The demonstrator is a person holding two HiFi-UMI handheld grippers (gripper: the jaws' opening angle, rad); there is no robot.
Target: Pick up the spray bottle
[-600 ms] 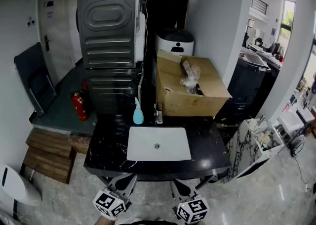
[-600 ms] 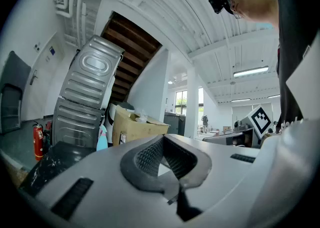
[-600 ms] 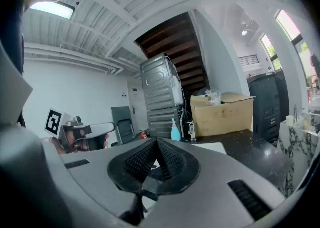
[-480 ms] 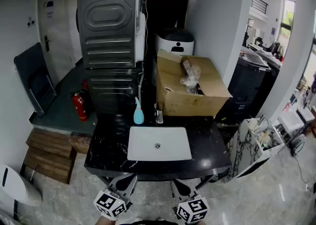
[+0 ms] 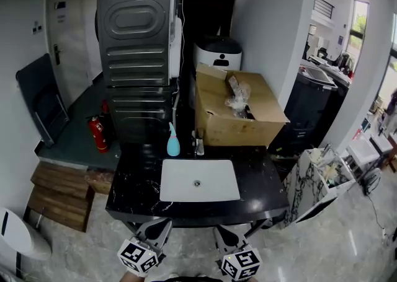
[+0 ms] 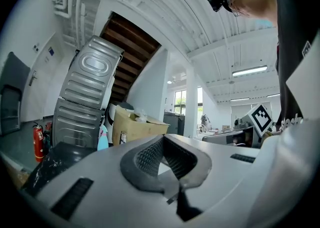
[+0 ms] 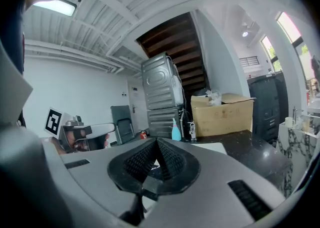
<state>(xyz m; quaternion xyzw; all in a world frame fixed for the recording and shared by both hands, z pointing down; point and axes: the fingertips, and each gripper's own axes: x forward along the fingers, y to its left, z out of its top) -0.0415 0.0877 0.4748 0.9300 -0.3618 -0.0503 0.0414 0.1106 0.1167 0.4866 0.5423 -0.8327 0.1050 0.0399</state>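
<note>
Filling mid-frame: black marble counter [image 5: 130, 191] | white sink [image 5: 198, 180] set in it | left gripper [image 5: 156, 230], right gripper [image 5: 224, 236] at near edge, jaws closed, empty | teal spray bottle [image 5: 173, 141] upright behind sink's back-left corner, well apart from both.

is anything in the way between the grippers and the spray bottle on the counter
Nothing upright blocks the way. The spray bottle stands at the back of the counter, and the left gripper and right gripper are off its near edge, fingers shut. Only the low white sink lies between. The faucet stands close on the bottle's right.
</note>
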